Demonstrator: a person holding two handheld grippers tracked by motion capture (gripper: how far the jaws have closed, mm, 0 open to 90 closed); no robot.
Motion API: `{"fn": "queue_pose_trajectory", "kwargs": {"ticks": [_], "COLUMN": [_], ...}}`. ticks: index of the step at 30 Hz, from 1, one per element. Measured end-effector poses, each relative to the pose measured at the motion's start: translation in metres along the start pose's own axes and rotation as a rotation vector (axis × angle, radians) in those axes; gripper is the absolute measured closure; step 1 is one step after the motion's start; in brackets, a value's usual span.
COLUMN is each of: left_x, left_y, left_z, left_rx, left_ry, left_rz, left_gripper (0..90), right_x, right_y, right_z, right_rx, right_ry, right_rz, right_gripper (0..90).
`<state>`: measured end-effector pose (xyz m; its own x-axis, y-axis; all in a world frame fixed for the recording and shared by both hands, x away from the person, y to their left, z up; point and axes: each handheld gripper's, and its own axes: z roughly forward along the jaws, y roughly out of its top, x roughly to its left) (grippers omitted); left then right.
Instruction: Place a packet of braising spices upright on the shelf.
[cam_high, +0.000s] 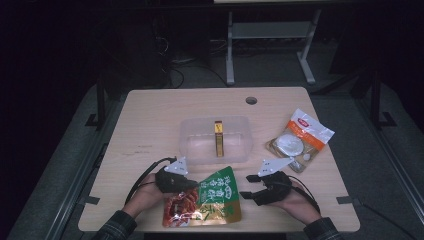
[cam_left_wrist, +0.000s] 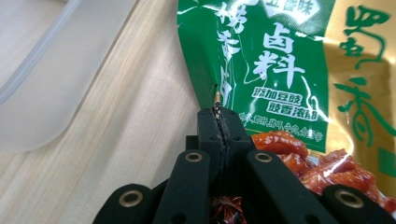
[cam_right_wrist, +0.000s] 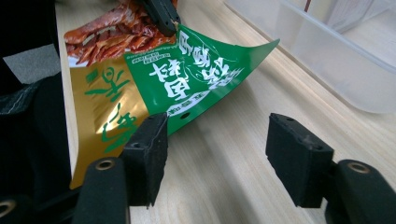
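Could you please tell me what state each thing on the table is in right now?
Green-and-gold foil snack pouch: sealed, one edge pinched.
Left hand-held gripper: shut on the pouch's edge.
Right hand-held gripper: open, holding nothing.
Clear plastic tub: lidless, holding an upright yellow box.
White-and-orange bag: lying flat, untouched.

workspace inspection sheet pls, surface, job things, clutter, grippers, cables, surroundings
surface: pale wood table with a round hole near the far edge.
job's things: green and gold snack pouch at the near edge, one edge lifted off the wood; clear plastic tub behind it, with a slim brown and yellow box inside.
clutter: white and orange packet at the far right.
grippers: left gripper shut on the pouch's edge; right gripper open beside the pouch, nothing between its jaws.
cables: black cable loops from the left gripper.
surroundings: dark room, grey floor, metal frame legs behind the table.
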<state>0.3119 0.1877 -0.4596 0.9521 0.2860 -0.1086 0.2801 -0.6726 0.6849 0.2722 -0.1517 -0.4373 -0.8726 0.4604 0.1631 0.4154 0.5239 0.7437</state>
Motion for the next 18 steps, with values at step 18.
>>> {"fn": "queue_pose_trajectory", "kwargs": {"ticks": [18], "left_x": [0.000], "left_y": [0.000], "left_z": [-0.046], "left_rx": [-0.206], "left_ry": [0.004], "left_rz": [-0.081], "left_gripper": [89.9], "right_x": [-0.001], "right_y": [0.000], "right_z": [-0.001], "right_rx": [-0.013], "right_ry": [0.004], "right_rz": [0.010], "right_gripper": [34.7]}}
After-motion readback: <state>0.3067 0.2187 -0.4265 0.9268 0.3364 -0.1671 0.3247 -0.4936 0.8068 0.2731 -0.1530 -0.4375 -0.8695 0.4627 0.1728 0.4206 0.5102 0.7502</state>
